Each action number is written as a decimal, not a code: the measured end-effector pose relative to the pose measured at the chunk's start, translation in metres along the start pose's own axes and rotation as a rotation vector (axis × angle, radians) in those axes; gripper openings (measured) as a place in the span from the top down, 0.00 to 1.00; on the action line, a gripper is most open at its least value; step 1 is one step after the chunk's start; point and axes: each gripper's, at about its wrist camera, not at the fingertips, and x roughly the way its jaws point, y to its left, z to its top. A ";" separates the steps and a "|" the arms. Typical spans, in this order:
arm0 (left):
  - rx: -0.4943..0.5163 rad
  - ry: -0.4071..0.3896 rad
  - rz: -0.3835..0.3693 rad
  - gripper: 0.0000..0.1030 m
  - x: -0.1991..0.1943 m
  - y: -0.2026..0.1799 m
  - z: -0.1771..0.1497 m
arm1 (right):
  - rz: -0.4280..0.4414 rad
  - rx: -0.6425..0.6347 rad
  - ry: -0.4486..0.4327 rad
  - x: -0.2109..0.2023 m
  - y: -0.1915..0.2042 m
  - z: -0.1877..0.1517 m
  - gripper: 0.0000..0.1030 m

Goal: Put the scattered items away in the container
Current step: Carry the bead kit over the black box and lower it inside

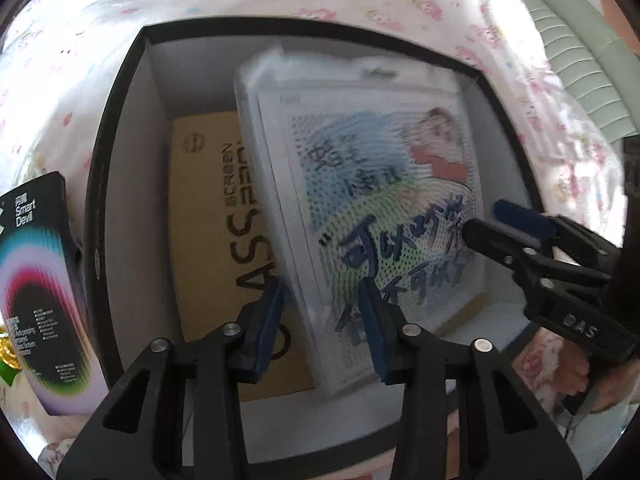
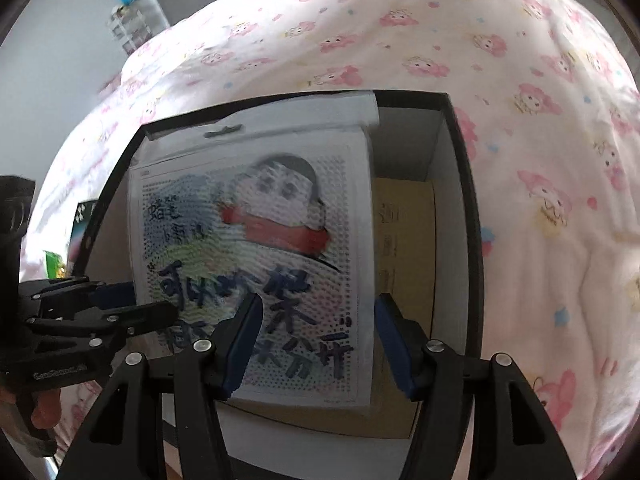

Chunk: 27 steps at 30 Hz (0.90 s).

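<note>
A black box with a white inside (image 1: 100,184) (image 2: 466,200) sits on a pink-patterned bedspread. A white packet with a cartoon face and dark handwriting (image 1: 380,200) (image 2: 260,220) lies tilted inside it, blurred, over a tan carton printed "GLASS SCREEN" (image 1: 208,240) (image 2: 404,240). My left gripper (image 1: 322,320) (image 2: 148,300) straddles the packet's near left corner, one finger over its face and one off its edge, with a gap between the jaws. My right gripper (image 2: 320,344) (image 1: 484,220) straddles the near right corner the same way, jaws wide. No pad visibly presses on the packet.
A dark "Smart Devil" packet (image 1: 36,280) lies on the bedspread (image 2: 400,40) left of the box, with a gold and green item (image 1: 8,356) near it. A pale green padded edge (image 1: 572,40) runs at the upper right. A hand (image 2: 44,404) holds the left gripper's handle.
</note>
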 end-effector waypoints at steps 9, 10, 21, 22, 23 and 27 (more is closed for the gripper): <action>0.016 -0.042 0.066 0.66 -0.026 -0.001 -0.004 | 0.048 0.033 -0.030 -0.012 -0.002 0.005 0.48; 0.016 -0.048 0.058 0.66 -0.030 0.000 -0.005 | 0.097 0.026 -0.053 -0.019 0.002 0.009 0.48; 0.028 -0.046 0.073 0.65 -0.022 0.001 0.007 | -0.016 0.030 0.192 0.048 -0.005 0.015 0.41; 0.022 -0.042 0.068 0.65 -0.020 0.001 0.008 | -0.012 0.030 0.193 0.047 -0.005 0.015 0.39; 0.012 -0.037 0.059 0.65 -0.017 0.002 0.010 | -0.007 0.032 0.197 0.046 -0.003 0.015 0.38; 0.002 -0.036 0.060 0.65 -0.011 0.005 0.011 | 0.112 0.017 0.218 0.045 0.007 0.007 0.36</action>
